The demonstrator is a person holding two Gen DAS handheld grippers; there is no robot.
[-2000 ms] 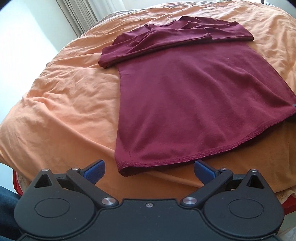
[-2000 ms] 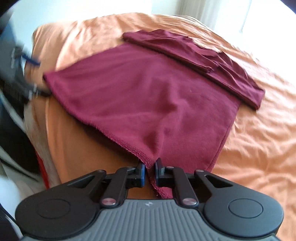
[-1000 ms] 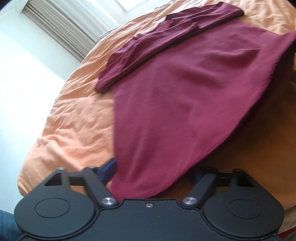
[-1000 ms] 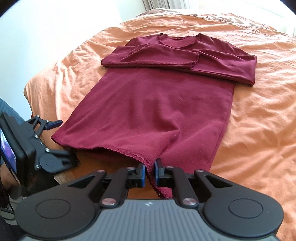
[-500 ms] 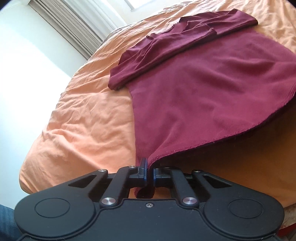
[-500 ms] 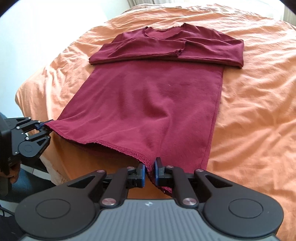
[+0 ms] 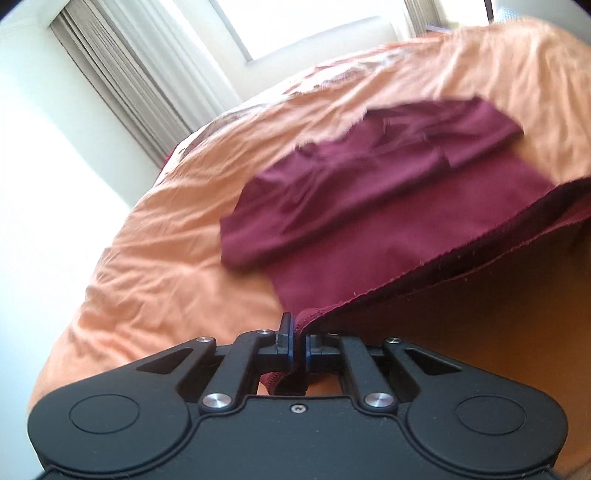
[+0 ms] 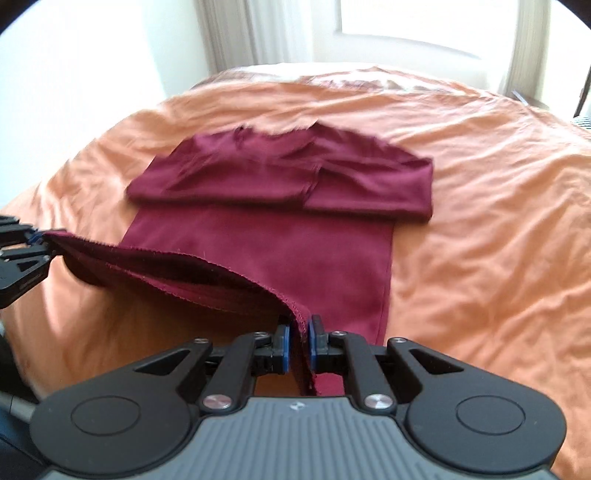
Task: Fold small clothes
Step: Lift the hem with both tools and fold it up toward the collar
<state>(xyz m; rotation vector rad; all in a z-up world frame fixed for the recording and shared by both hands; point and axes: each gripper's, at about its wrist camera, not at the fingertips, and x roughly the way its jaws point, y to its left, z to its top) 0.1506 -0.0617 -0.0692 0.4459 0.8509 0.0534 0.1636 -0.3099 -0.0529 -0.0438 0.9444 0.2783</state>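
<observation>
A maroon long-sleeved shirt [image 8: 258,236] lies on an orange bedspread [image 8: 480,229], both sleeves folded across its chest. Its bottom hem is lifted off the bed and stretched between both grippers. My left gripper [image 7: 298,341] is shut on the hem's left corner, and it also shows at the left edge of the right wrist view, where the left gripper [image 8: 35,242] pinches the cloth. My right gripper [image 8: 298,345] is shut on the hem's right corner. In the left wrist view the shirt [image 7: 369,192] is blurred and the raised hem shades the bedspread beneath.
The orange bedspread [image 7: 166,258] covers a bed that fills both views. A window [image 8: 424,22] with pale curtains stands beyond the far end of the bed. White wall lies to the left.
My left gripper has shut on the hem's left corner. Both grippers have since lifted the hem and carried it toward the collar, so less of the shirt's body shows flat.
</observation>
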